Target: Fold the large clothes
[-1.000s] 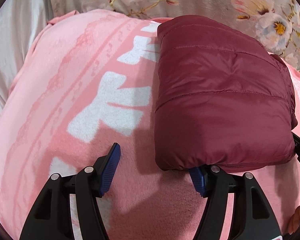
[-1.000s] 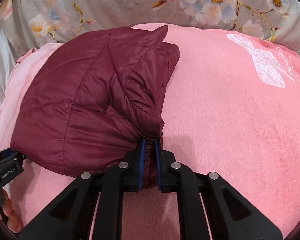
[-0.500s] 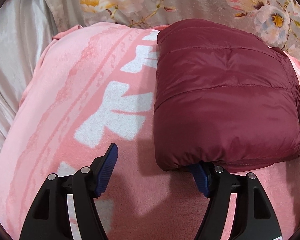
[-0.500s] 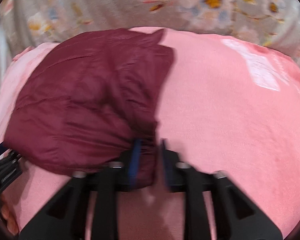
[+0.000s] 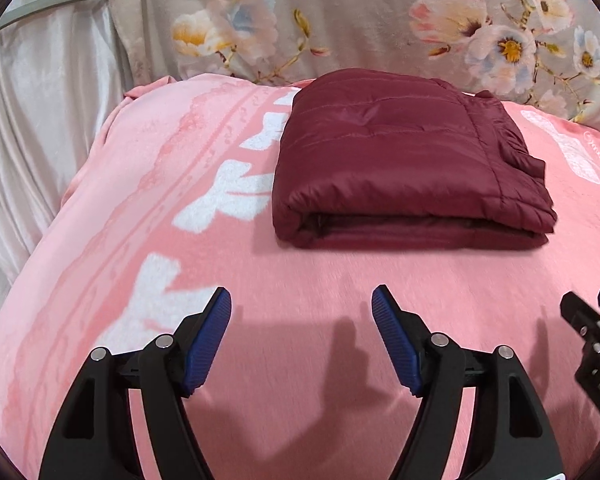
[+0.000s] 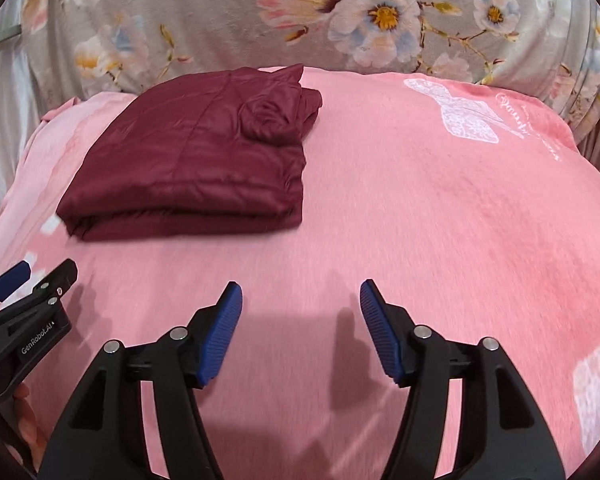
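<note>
Lying ahead: folded maroon jacket [image 5: 404,168], long axis crosswise, apparently finished.
Left gripper [image 5: 301,312]: spread, empty, nearer.
Right gripper [image 6: 301,304]: spread, empty, jacket forward-left.

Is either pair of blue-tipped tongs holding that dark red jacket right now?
No, the left gripper and right gripper gape empty, apart from the folded jacket.

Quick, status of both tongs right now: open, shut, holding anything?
Left tongs: open, holding nothing, short of the folded maroon jacket.
Right tongs: open, holding nothing, clear of the jacket.
</note>
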A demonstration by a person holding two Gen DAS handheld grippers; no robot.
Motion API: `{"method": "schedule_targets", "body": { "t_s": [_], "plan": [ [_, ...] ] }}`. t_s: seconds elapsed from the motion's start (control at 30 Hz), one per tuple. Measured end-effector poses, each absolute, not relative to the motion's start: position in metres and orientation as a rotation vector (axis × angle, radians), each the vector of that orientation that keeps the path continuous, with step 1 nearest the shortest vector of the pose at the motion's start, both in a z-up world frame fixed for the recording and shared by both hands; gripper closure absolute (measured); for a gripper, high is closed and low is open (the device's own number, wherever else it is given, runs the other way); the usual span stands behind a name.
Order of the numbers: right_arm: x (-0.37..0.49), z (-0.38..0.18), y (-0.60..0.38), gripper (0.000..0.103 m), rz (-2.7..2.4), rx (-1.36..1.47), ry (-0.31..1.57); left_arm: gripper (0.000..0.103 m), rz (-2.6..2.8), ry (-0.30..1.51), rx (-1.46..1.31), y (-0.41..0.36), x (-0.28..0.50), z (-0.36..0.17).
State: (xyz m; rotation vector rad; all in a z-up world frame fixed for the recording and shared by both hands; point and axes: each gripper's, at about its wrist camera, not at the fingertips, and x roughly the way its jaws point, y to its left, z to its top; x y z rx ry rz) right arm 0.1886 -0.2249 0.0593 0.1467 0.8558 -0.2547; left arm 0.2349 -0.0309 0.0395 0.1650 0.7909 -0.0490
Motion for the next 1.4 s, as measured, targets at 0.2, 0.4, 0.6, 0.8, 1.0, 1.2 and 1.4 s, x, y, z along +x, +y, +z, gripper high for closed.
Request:
{"method": "schedule_targets", "body": {
  "t_s": [0.2, 0.4, 0.6, 0.8, 1.0, 1.2, 1.4],
  "plan": [
    [0.178, 0.059, -0.223, 0.044, -0.272, 0.155, 0.866, 0.032, -0.032, 0.801, 0.141, -0.028, 0.226, 0.039],
    [0.182, 0.068, -0.225, 0.049, -0.221, 0.155, 0.838, 0.032, -0.022, 0.751, 0.088, -0.014, 0.243, 0.065],
    [0.236, 0.08, -0.247, 0.063, -0.241, 0.199, 0.824, 0.032, 0.066, 0.782, 0.105, -0.009, 0.307, 0.073],
    [0.276, 0.065, -0.249, 0.064, -0.212, 0.163, 0.889, 0.032, 0.111, 0.801, 0.119, -0.008, 0.329, 0.056],
    [0.276, 0.042, -0.242, 0.064, -0.187, 0.128, 0.939, 0.031, 0.125, 0.799, 0.16, -0.009, 0.331, 0.041],
    [0.258, 0.043, -0.246, 0.063, -0.221, 0.139, 0.941, 0.031, 0.129, 0.8, 0.173, -0.008, 0.324, 0.042],
    [0.221, 0.049, -0.255, 0.062, -0.287, 0.176, 0.903, 0.036, 0.109, 0.826, 0.192, -0.012, 0.296, 0.038]
  ]
}}
